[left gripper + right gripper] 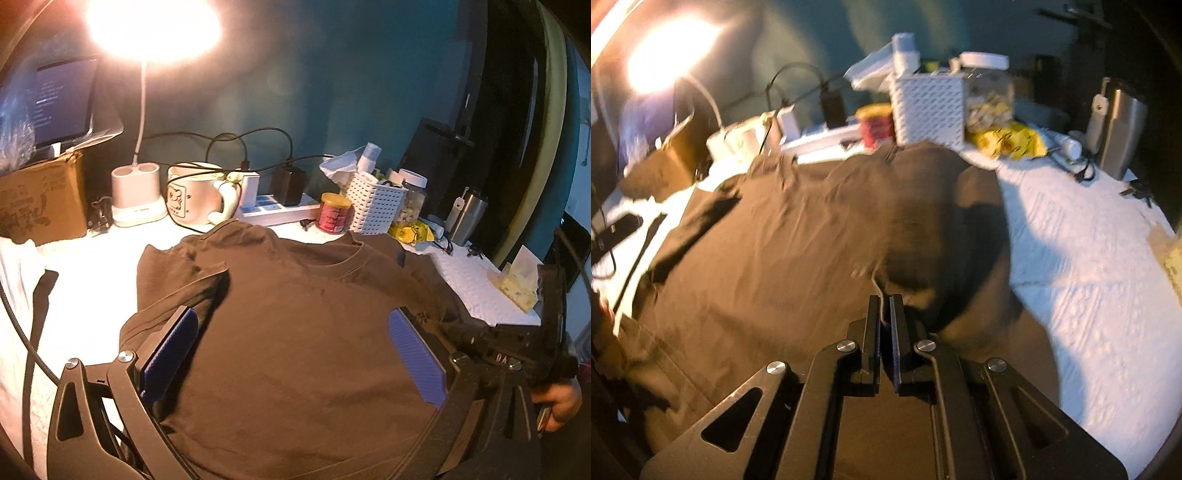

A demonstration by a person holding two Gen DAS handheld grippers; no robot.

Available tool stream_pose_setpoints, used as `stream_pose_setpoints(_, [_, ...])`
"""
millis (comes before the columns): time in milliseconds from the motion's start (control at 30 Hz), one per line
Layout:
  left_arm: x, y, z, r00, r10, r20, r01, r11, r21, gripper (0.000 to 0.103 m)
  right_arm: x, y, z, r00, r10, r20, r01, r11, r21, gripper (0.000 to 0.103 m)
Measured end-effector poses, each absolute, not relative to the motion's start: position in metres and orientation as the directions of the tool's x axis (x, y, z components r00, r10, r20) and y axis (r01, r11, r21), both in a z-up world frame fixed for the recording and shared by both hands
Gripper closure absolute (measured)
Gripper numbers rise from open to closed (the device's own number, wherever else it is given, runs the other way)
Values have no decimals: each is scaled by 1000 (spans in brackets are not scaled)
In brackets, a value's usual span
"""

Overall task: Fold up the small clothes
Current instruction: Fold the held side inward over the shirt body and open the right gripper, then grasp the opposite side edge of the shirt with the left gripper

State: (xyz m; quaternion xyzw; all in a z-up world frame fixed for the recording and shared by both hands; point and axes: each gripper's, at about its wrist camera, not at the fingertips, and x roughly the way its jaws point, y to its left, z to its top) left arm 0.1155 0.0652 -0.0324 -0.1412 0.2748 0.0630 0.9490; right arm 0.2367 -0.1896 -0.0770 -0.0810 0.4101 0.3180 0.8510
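A brown T-shirt [295, 332] lies spread on the white padded table cover [92, 295], neck toward the clutter at the back. My left gripper [291, 314] hovers over its chest, jaws wide open, and its blue pads [417, 358] hold nothing. In the right wrist view, my right gripper [885, 297] is shut on a thin edge of the T-shirt [775, 240]. The shirt's right side rises in a dark fold [923, 251] in front of the tips. The right gripper's black body [517, 343] and the hand [561, 402] holding it show at the right of the left wrist view.
Along the back stand a cardboard box [40, 199], a lit desk lamp [136, 195], a mug [195, 195], a power strip [280, 210], a red can [334, 214], a white basket [376, 206], a jar [412, 199] and a steel tumbler [467, 218]. A tissue pack [517, 284] lies right.
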Motion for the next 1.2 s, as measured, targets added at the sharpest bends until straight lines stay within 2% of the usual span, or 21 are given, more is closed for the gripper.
stream_pose_setpoints(267, [107, 72, -37, 832, 51, -552, -207, 952, -225, 1, 221, -177, -91, 407, 432, -805, -635, 767, 91, 94])
stream_pose_setpoints(400, [105, 73, -37, 828, 50, -559, -206, 954, -219, 1, 215, -183, -84, 404, 442, -801, -636, 765, 102, 66])
stream_pose_setpoints(433, [105, 72, -37, 828, 50, -559, -205, 954, -218, 1, 214, -185, -81, 402, 452, -796, -638, 762, 111, 65])
stream_pose_setpoints(733, [108, 61, -35, 823, 48, -566, -192, 961, -198, 1, 203, -213, -76, 323, 474, -819, -625, 757, 191, 65])
stream_pose_setpoints(1033, [114, 47, -28, 814, 61, -577, -182, 971, -155, 1, 217, -230, -61, 412, 488, -769, -583, 790, 188, 65])
stream_pose_setpoints(1200, [105, 54, -26, 811, 98, -577, -215, 967, -138, 1, 215, -207, -80, 268, 528, -806, -649, 717, 255, 65])
